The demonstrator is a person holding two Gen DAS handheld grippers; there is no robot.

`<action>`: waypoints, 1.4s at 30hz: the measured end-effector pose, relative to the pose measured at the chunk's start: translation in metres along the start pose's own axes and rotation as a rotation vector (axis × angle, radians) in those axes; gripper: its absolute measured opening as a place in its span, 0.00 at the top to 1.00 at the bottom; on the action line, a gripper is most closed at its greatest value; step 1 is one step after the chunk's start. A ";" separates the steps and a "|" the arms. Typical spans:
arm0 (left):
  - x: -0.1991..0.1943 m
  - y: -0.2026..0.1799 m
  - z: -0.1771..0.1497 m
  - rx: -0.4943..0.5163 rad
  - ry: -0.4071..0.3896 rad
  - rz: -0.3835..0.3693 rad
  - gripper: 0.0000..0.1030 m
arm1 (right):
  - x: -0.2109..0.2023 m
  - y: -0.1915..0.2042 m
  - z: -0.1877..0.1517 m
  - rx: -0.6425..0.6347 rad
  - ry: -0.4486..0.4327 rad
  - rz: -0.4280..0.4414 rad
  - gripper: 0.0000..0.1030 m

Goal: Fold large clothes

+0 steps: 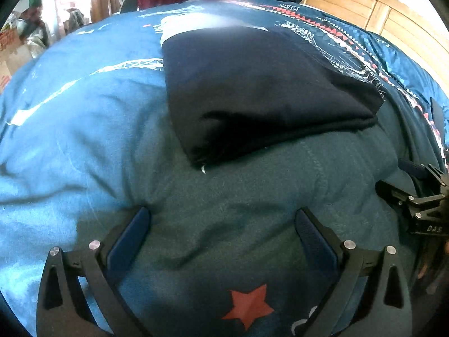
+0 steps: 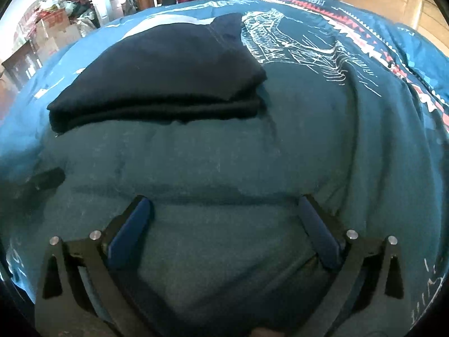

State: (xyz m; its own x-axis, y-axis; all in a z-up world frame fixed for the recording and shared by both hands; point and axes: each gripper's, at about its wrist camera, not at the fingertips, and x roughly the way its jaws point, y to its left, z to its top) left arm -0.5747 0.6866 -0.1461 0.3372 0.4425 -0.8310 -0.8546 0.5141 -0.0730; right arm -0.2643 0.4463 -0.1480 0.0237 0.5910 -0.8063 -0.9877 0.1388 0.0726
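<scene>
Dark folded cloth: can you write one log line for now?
left gripper open | right gripper open | dark folded cloth on bedspread, untouched

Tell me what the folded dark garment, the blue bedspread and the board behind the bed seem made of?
Folded dark garment: soft knit cloth, probably cotton, matte, with a stitched seam and thick layered edges.
Blue bedspread: fuzzy, fleece-like fabric with printed white patterns; it puckers softly.
Board: wood, light varnished look, grain lines and panels visible.

The folded dark garment (image 1: pixel 261 90) is looking like soft matt cloth, a little fuzzy. The blue bedcover (image 1: pixel 73 129) is showing a fleecy, matt surface with printed patterns. Each claw, left (image 1: pixel 221 224) and right (image 2: pixel 224 213), is showing matt black plastic with shiny metal pins. The headboard (image 1: pixel 393 19) is looking like smooth varnished wood.
</scene>
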 end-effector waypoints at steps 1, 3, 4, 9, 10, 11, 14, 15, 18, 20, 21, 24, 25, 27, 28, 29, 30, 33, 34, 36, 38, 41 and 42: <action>0.001 0.001 0.000 0.001 -0.001 -0.001 0.00 | 0.000 0.001 0.000 -0.003 0.002 -0.001 0.00; 0.001 0.000 -0.001 0.005 -0.005 0.005 0.00 | 0.001 -0.001 0.001 -0.005 0.011 0.005 0.00; 0.001 -0.001 -0.001 0.006 -0.005 0.008 0.00 | 0.001 -0.001 0.002 -0.002 0.017 0.006 0.00; 0.000 -0.001 -0.001 0.008 -0.013 0.009 0.00 | 0.004 -0.002 0.002 -0.003 0.004 0.006 0.00; 0.000 -0.001 -0.002 0.008 -0.015 0.008 0.00 | 0.004 -0.003 0.001 -0.003 -0.002 0.011 0.00; 0.000 -0.001 -0.002 0.008 -0.017 0.008 0.00 | 0.004 -0.003 0.000 -0.003 -0.008 0.015 0.00; 0.000 -0.001 -0.003 0.009 -0.022 0.009 0.00 | 0.004 -0.004 -0.003 -0.005 -0.022 0.022 0.00; 0.000 -0.002 -0.003 0.008 -0.023 0.008 0.00 | 0.004 -0.004 -0.003 -0.007 -0.026 0.023 0.00; 0.000 -0.002 -0.004 0.008 -0.025 0.013 0.00 | 0.003 -0.003 -0.005 -0.009 -0.037 0.024 0.00; 0.000 -0.003 -0.004 0.010 -0.027 0.020 0.00 | 0.003 -0.004 -0.005 -0.008 -0.041 0.027 0.00; 0.000 -0.003 -0.004 0.010 -0.028 0.020 0.00 | 0.003 -0.004 -0.005 -0.007 -0.042 0.029 0.00; 0.000 -0.003 -0.004 0.008 -0.030 0.021 0.00 | 0.002 -0.005 -0.005 -0.007 -0.045 0.031 0.00; 0.000 -0.003 -0.004 0.009 -0.030 0.022 0.00 | 0.002 -0.005 -0.005 -0.008 -0.046 0.031 0.00; 0.000 -0.003 -0.003 0.010 -0.030 0.023 0.00 | 0.002 -0.005 -0.005 -0.007 -0.045 0.032 0.00; 0.000 -0.003 -0.003 0.010 -0.029 0.023 0.00 | 0.002 -0.005 -0.005 -0.007 -0.045 0.032 0.00; 0.000 -0.003 -0.003 0.010 -0.030 0.024 0.00 | 0.002 -0.005 -0.005 -0.008 -0.045 0.032 0.00; 0.000 -0.003 -0.003 0.011 -0.031 0.025 0.00 | 0.002 -0.005 -0.005 -0.009 -0.045 0.033 0.00; 0.000 -0.003 -0.003 0.012 -0.031 0.027 0.00 | 0.002 -0.005 -0.006 -0.009 -0.047 0.034 0.00; 0.000 -0.004 -0.003 0.013 -0.031 0.028 0.00 | 0.002 -0.005 -0.006 -0.009 -0.049 0.034 0.00; 0.000 -0.004 -0.003 0.014 -0.031 0.030 0.00 | 0.002 -0.005 -0.006 -0.009 -0.053 0.033 0.00; 0.001 -0.005 -0.003 0.015 -0.030 0.034 0.00 | 0.002 -0.005 -0.006 -0.009 -0.055 0.033 0.00; 0.001 -0.005 -0.003 0.017 -0.032 0.037 0.00 | 0.001 -0.005 -0.007 -0.009 -0.057 0.032 0.00; 0.001 -0.005 -0.003 0.016 -0.033 0.036 0.00 | 0.001 -0.005 -0.007 -0.009 -0.057 0.031 0.00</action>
State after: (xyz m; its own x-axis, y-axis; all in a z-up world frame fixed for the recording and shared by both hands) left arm -0.5711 0.6822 -0.1485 0.3192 0.4845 -0.8144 -0.8601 0.5091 -0.0343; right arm -0.2606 0.4413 -0.1534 0.0012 0.6390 -0.7692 -0.9894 0.1124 0.0918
